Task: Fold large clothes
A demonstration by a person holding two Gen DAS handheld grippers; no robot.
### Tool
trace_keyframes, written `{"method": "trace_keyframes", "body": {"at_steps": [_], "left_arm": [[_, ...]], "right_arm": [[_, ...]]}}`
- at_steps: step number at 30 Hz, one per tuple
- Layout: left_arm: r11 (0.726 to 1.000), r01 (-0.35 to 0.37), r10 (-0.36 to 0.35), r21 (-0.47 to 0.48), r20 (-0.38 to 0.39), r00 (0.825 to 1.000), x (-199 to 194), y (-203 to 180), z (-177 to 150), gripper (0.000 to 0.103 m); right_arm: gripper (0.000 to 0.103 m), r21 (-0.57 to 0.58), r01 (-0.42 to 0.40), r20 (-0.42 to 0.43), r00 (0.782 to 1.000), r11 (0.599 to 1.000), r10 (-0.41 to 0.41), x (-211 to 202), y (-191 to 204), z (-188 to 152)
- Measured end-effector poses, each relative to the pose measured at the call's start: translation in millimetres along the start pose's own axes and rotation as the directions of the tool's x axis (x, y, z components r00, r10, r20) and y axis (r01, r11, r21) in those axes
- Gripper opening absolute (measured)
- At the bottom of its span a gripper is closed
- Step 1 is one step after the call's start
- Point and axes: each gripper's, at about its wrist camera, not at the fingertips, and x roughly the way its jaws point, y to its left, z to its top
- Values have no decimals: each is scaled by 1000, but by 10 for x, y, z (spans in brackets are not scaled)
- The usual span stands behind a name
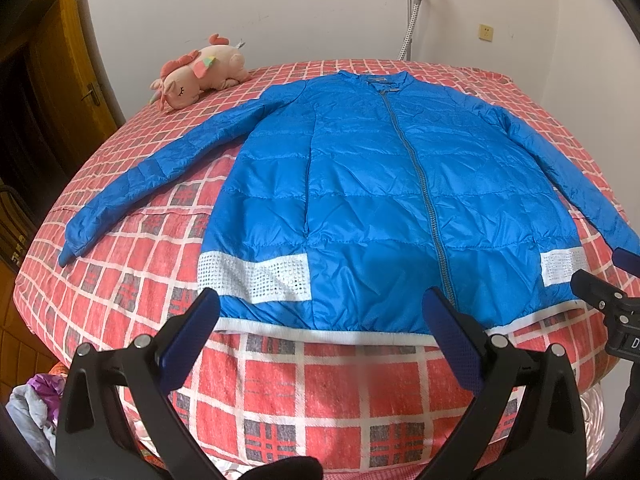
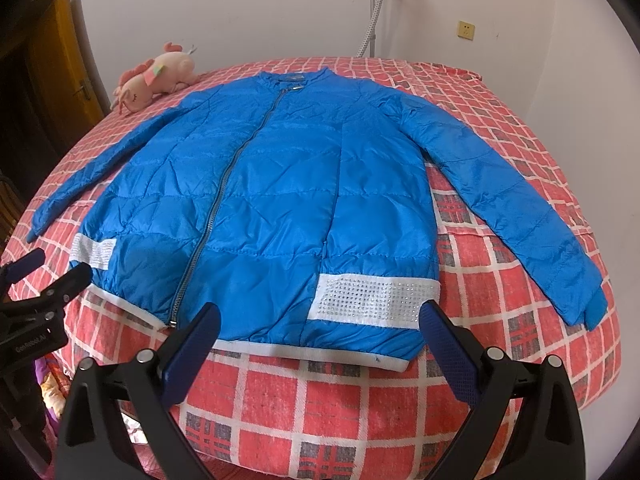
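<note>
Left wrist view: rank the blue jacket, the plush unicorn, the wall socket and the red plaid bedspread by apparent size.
1. Red plaid bedspread
2. Blue jacket
3. Plush unicorn, though it lies farther away, so it looks smaller than it is
4. Wall socket

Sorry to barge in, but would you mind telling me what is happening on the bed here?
A person holding a gripper in each hand is about to fold a blue jacket. It lies flat and zipped on the red checked bed cover, sleeves spread out. The left gripper and right gripper both hover open near the hem, gripping nothing. No fold has been made yet. A pink plush toy lies near the far left corner.
</note>
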Motion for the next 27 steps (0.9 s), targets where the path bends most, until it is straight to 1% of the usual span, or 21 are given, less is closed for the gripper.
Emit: {"method": "trace_keyframes", "body": {"at_steps": [27], "left_arm": [[1000, -3, 3, 1, 3, 1000, 24, 17, 11, 100]], "right_arm": [[99, -2, -2, 5, 1000, 1000, 2, 0, 17, 3]]}}
